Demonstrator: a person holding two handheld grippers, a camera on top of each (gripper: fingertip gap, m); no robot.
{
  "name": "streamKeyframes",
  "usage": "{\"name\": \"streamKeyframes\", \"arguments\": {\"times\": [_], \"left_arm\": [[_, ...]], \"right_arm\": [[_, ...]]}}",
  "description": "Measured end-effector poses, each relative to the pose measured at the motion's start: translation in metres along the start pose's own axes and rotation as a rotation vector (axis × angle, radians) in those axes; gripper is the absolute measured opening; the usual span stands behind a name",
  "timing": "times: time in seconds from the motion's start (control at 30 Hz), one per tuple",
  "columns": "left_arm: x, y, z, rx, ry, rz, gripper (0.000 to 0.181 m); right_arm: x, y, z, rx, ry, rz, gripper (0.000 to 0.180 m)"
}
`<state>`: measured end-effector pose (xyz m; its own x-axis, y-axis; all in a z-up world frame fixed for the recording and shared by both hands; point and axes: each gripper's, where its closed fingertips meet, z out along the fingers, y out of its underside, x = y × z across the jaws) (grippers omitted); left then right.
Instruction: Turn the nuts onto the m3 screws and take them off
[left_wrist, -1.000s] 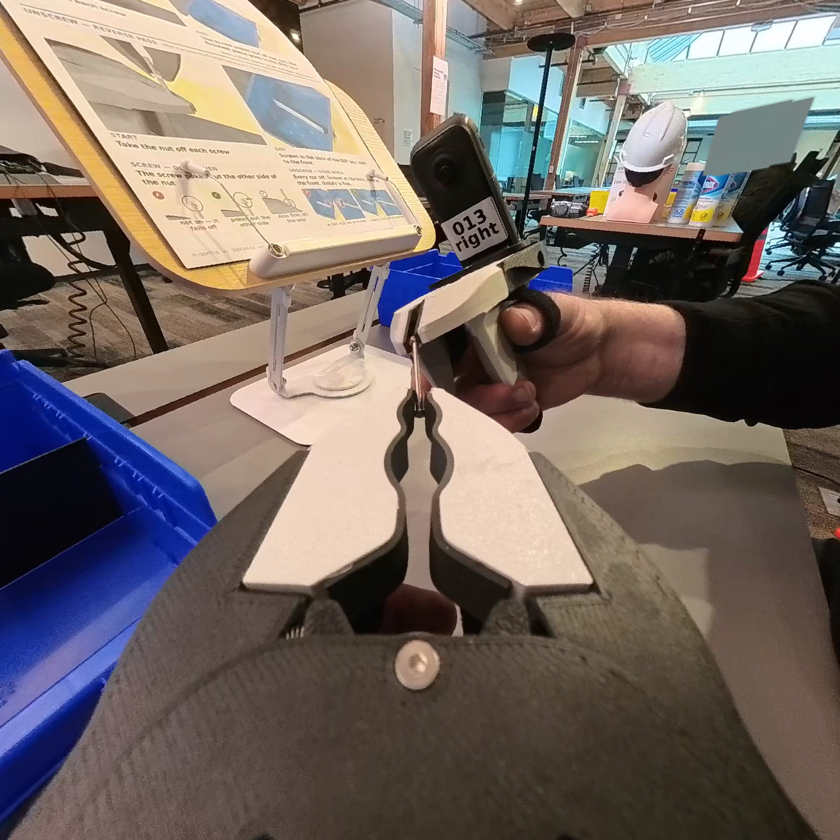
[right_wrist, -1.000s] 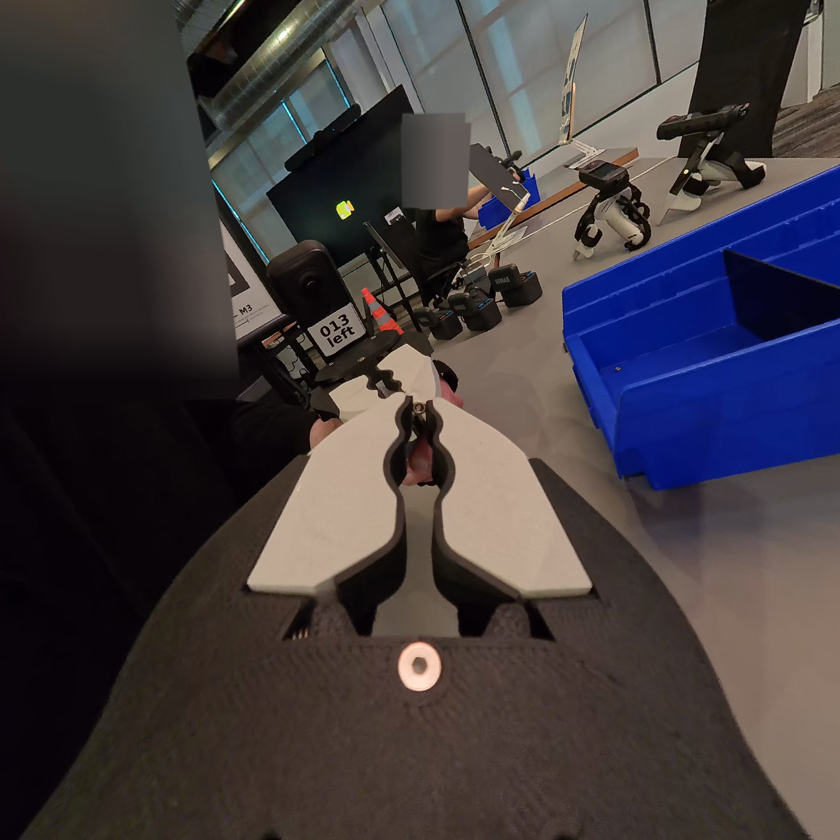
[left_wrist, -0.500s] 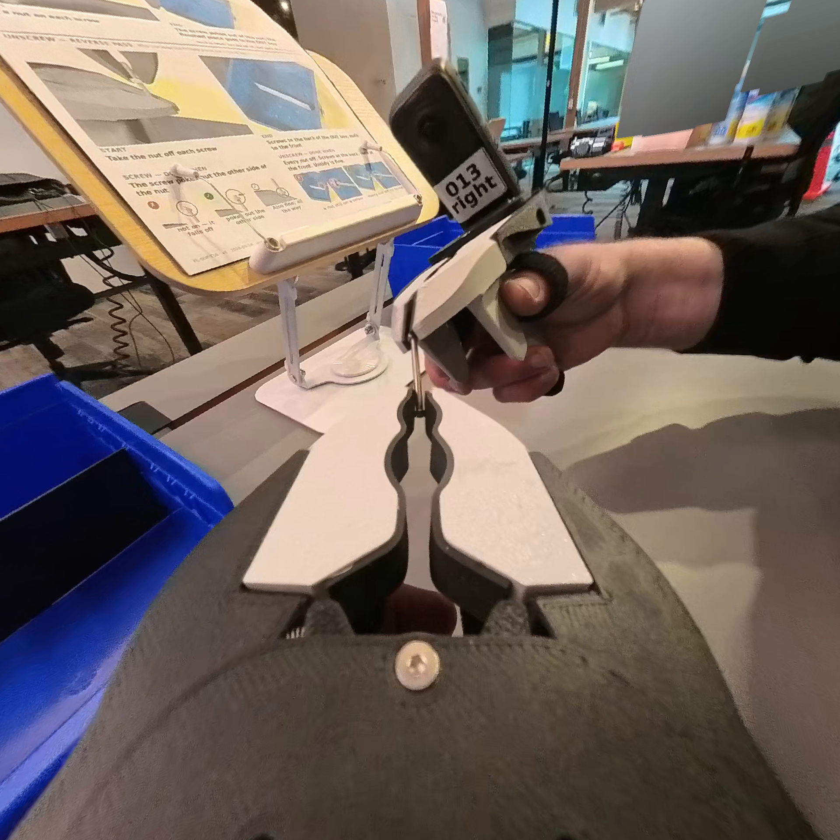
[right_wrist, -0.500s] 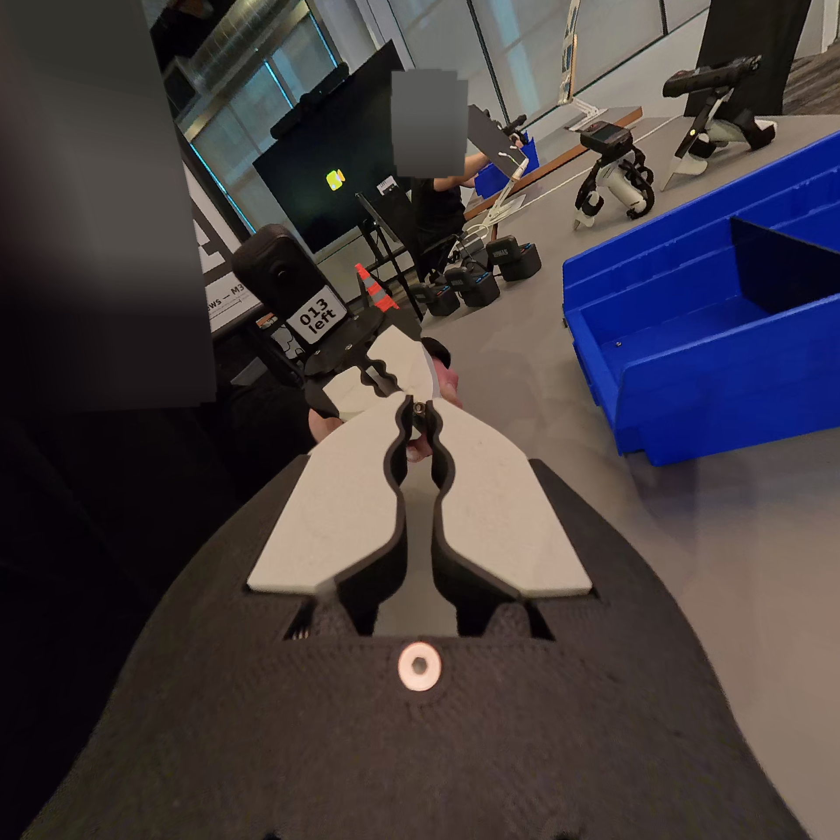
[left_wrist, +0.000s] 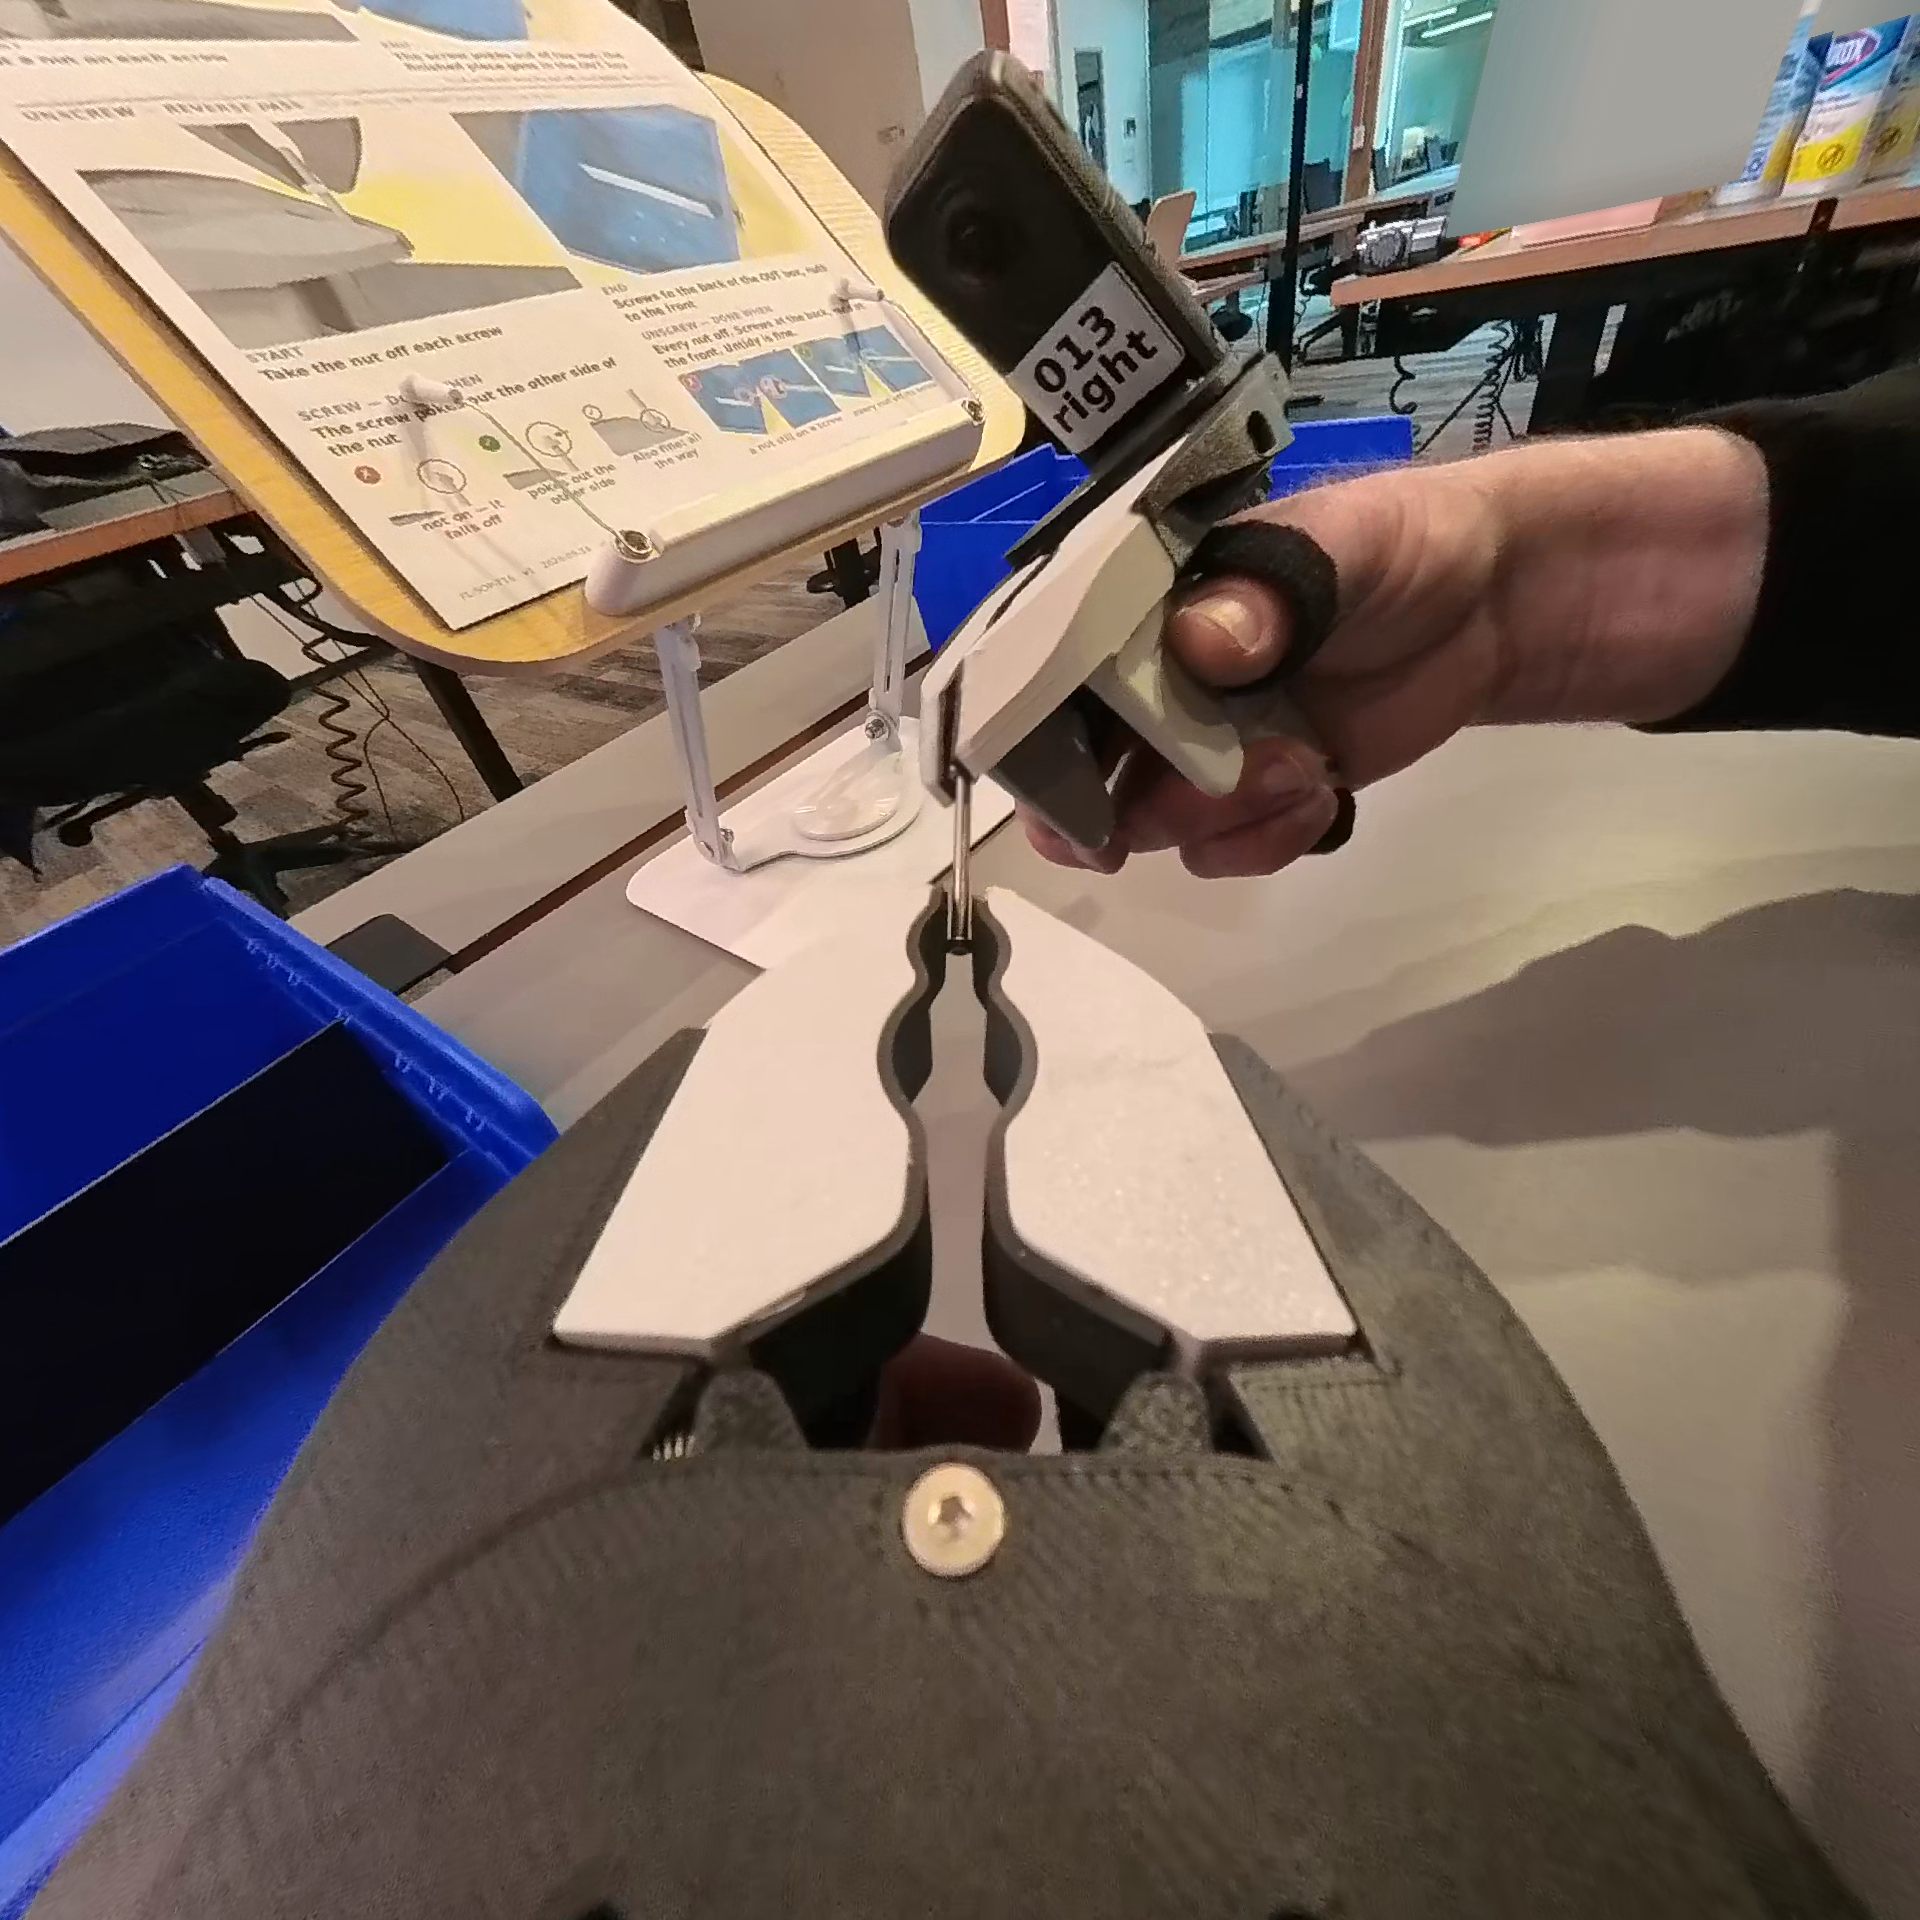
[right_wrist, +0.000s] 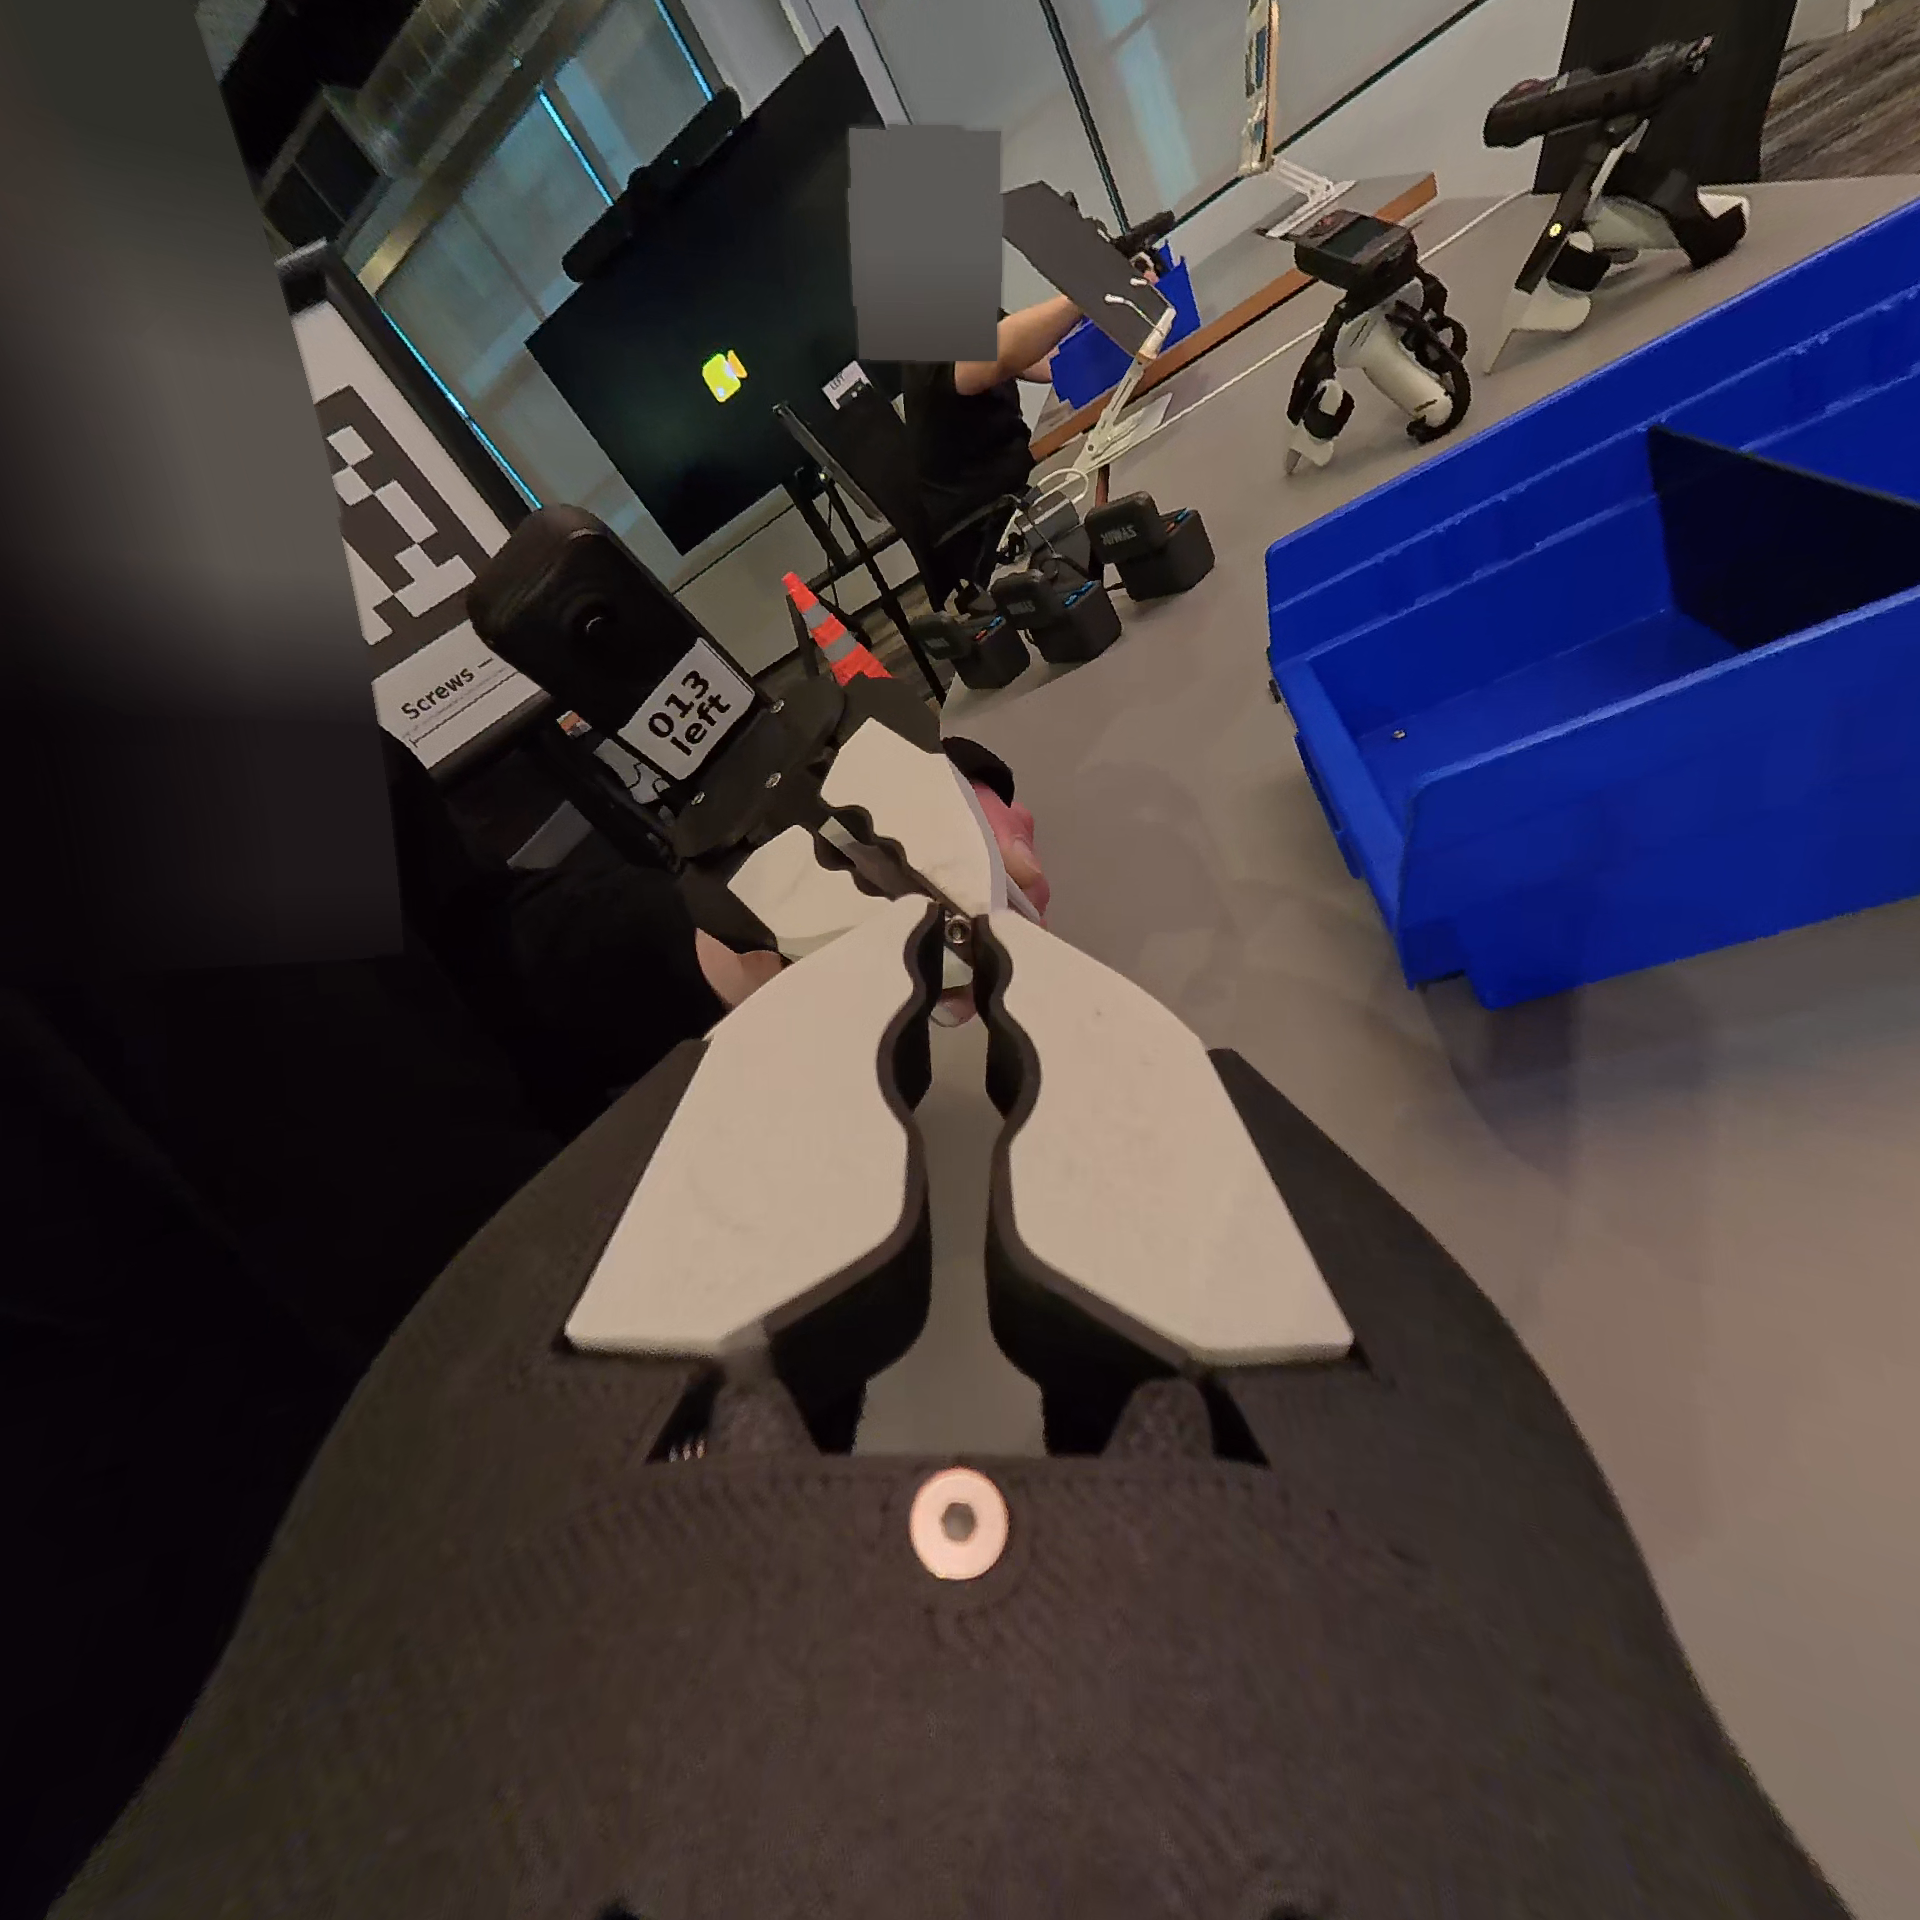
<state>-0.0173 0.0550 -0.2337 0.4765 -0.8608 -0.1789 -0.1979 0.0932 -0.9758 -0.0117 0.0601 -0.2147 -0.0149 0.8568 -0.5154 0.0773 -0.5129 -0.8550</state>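
Note:
A thin silver M3 screw (left_wrist: 963, 852) stands upright between the two gripper tips, above the grey table. My left gripper (left_wrist: 958, 925) is shut on its lower end. My right gripper (left_wrist: 943, 790), held in a hand, comes down from the upper right and is shut on its upper end. In the right wrist view the right gripper (right_wrist: 958, 925) pinches a small silver nut (right_wrist: 958, 932) at the tips. The left gripper (right_wrist: 977, 899) meets it from the far left, tip to tip. The screw shaft is hidden in that view.
A blue divided bin (left_wrist: 208, 1091) sits at the left, close to the left gripper; it also shows in the right wrist view (right_wrist: 1558, 748). An instruction board on a white stand (left_wrist: 499, 312) rises behind. Spare grippers on stands (right_wrist: 1371, 343) and black battery packs (right_wrist: 1070, 603) lie farther off. Less than 4 cm separates the two grippers' tips.
The right gripper has rolled and lifted relative to the left one. More bare screw shaft shows between the two tips. Both grippers have stayed shut.

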Motion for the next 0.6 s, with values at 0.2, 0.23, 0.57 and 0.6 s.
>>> {"name": "streamKeyframes", "arguments": {"times": [0.2, 0.23, 0.57, 0.6], "left_arm": [[0.0025, -0.0017, 0.0010, 0.013, 0.019, -0.026, 0.005], [0.0031, -0.0027, 0.0011, 0.020, 0.024, -0.033, 0.005], [0.0033, 0.0033, 0.0024, 0.002, 0.052, -0.081, 0.004], [0.0006, 0.0052, 0.0012, -0.003, 0.045, -0.084, 0.002]], "right_arm": [[-0.0021, 0.0001, -0.0006, 0.010, -0.007, -0.016, 0.004], [-0.0023, 0.0013, 0.0000, 0.005, -0.007, -0.018, 0.004], [0.0004, 0.0062, -0.0023, 0.003, -0.001, -0.023, 0.005], [0.0017, 0.0060, -0.0047, 0.005, 0.005, -0.022, 0.005]]}}
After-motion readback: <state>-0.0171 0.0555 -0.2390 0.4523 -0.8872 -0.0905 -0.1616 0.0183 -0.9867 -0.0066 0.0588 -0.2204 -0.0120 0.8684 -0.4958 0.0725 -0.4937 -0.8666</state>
